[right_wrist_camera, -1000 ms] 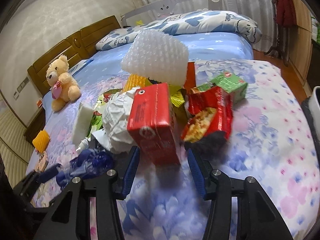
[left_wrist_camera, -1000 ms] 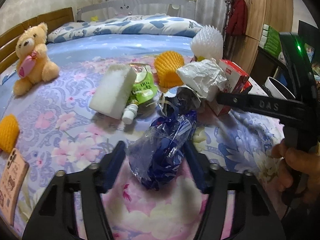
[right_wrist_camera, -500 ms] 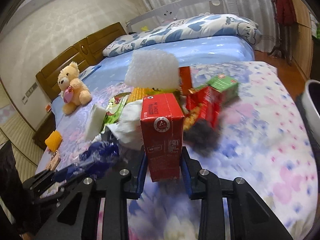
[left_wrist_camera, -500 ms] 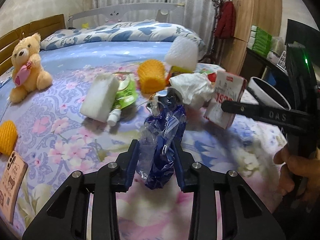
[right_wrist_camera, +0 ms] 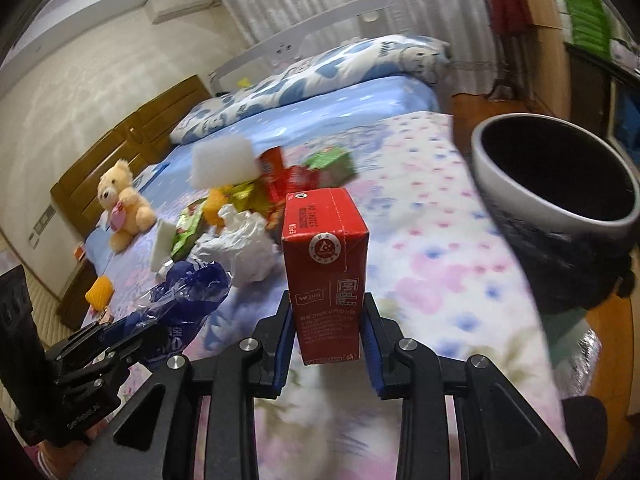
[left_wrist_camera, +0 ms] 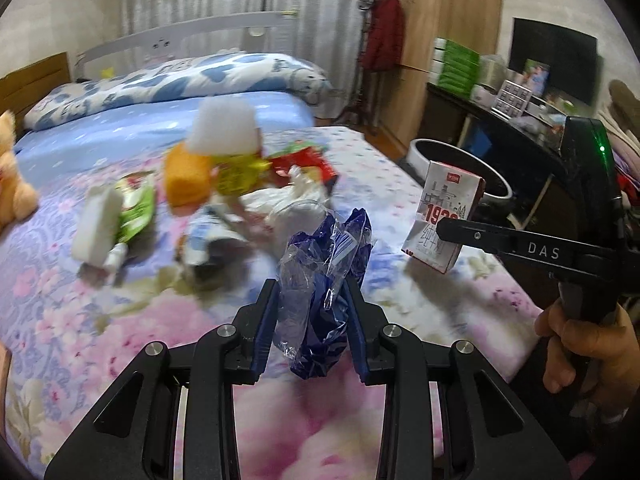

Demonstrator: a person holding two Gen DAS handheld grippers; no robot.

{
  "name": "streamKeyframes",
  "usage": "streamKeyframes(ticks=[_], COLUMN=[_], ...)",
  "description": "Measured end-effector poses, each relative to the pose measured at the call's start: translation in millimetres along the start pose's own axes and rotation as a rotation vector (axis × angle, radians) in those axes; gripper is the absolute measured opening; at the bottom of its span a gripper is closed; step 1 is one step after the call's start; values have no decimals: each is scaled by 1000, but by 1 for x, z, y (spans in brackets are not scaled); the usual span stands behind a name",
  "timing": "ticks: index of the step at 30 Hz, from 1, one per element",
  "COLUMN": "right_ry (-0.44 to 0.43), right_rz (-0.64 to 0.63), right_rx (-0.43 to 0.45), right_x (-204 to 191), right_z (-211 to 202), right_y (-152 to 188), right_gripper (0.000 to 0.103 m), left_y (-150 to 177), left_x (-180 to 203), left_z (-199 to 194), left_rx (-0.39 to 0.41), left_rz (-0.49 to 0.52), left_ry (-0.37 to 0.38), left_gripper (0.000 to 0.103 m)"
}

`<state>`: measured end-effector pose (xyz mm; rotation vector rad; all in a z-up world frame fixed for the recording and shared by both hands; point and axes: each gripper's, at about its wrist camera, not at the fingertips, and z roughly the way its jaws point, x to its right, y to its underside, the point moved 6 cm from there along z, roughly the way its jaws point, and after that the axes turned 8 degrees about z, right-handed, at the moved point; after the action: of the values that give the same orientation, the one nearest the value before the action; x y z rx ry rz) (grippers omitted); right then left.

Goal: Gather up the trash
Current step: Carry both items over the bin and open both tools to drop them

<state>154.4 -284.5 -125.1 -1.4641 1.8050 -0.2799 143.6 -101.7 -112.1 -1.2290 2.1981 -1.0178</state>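
Note:
My left gripper (left_wrist_camera: pixel 313 304) is shut on a crumpled blue plastic wrapper (left_wrist_camera: pixel 324 280) and holds it above the bed; the wrapper also shows in the right wrist view (right_wrist_camera: pixel 188 292). My right gripper (right_wrist_camera: pixel 326 328) is shut on a red milk carton (right_wrist_camera: pixel 325 268), held upright above the bed; the carton shows in the left wrist view (left_wrist_camera: pixel 444 220) at the right. A round trash bin (right_wrist_camera: pixel 556 184) with a white rim stands beside the bed, to the right of the carton. More trash lies on the bed: crumpled white paper (right_wrist_camera: pixel 244 240), white foam (right_wrist_camera: pixel 222 162), snack packets (right_wrist_camera: pixel 304 174).
A teddy bear (right_wrist_camera: pixel 122 204) sits at the bed's left near the wooden headboard. A white foam block (left_wrist_camera: pixel 96 224) and a green pouch (left_wrist_camera: pixel 136 208) lie left of the pile. An orange foam net (right_wrist_camera: pixel 98 290) lies at the bed's left edge. A dark desk (left_wrist_camera: pixel 500 120) stands behind the bin.
Both grippers closed on their items and lifted them off the bed, then swung right, bringing the bin into the right wrist view.

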Motion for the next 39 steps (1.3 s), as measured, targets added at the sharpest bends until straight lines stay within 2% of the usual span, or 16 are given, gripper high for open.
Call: streamKeyframes(ticks=[11,20,29,39], right_ry=[52,97,129,150], right_rz=[56,87,122,133], right_rx=[77,135,164,157], right_x=[52,92,125,152], right_z=[-41,-66,-74,-66], right_y=[-17,-40,-69,-97], right_gripper=[31,31,31,31], left_y=[-33,-75,-114,-146], left_x=[47,87,115,131], left_z=[18,43,70,104], left_rx=[16,44,55,38], left_rz=[68,149,183,194], left_ry=[71,102,125,136], left_gripper=[30,30,30,31])
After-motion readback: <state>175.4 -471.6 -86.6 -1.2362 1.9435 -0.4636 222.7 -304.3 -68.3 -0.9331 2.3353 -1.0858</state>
